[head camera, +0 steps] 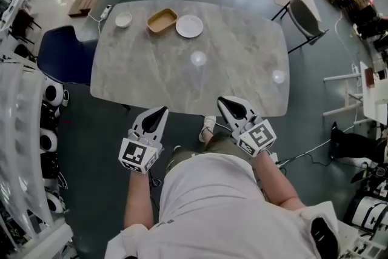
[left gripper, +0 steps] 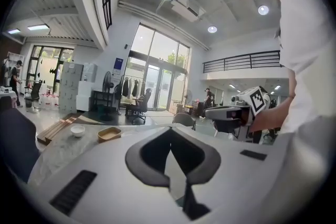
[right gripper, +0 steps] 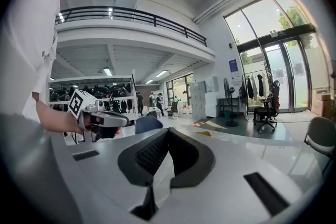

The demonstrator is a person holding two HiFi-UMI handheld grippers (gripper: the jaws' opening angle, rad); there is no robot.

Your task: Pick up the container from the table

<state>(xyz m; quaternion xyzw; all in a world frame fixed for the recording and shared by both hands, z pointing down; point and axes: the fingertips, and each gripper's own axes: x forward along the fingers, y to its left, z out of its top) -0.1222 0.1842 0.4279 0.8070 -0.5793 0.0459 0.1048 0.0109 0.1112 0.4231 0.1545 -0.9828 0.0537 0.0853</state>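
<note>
Tan container [head camera: 162, 20] lies far off; right tool [head camera: 227, 104] covers the table's [head camera: 182, 79] edge.

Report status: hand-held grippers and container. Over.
Left hand-held gripper shut, empty. Right hand-held gripper shut, empty. Container on table, far side, between bowl and plate, untouched. Nothing in the way.

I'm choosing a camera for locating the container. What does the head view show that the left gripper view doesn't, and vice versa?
Head view only: the white plate beside the tan container, and the whole table. Left gripper view only: glass doors beyond the table. Both: the tan container, the small white bowl, the right gripper.
</note>
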